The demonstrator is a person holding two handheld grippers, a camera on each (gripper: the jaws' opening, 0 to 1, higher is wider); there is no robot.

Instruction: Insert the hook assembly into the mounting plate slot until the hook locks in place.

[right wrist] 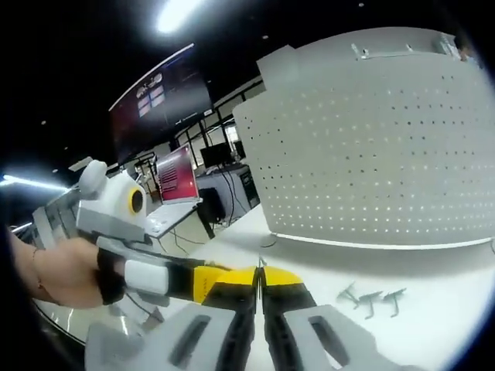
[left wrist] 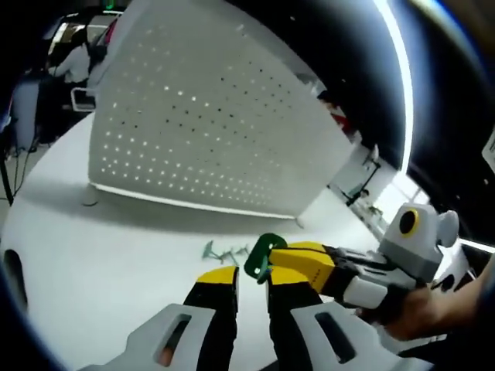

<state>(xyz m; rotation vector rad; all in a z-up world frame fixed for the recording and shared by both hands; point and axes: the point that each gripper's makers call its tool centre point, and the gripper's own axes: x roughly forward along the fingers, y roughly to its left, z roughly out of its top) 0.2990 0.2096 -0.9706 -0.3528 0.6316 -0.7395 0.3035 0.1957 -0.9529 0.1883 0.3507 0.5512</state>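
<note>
A white perforated mounting plate (left wrist: 209, 131) stands upright on the white table (left wrist: 93, 263); it also rises at the right of the right gripper view (right wrist: 387, 147). My right gripper (left wrist: 280, 260) comes in from the right, shut on a green hook (left wrist: 263, 255) held above the table, well short of the plate. My left gripper (left wrist: 249, 284) stands open, its yellow-tipped jaws just below the hook. In the right gripper view my right gripper (right wrist: 261, 284) has its jaws pressed together and the left gripper (right wrist: 205, 282) touches it from the left.
Several loose green-grey hooks (left wrist: 224, 253) lie on the table in front of the plate, also seen as hooks (right wrist: 371, 297). A person's hand (right wrist: 62, 270) holds the left gripper. A laptop (right wrist: 178, 178) and monitors stand beyond the table edge at left.
</note>
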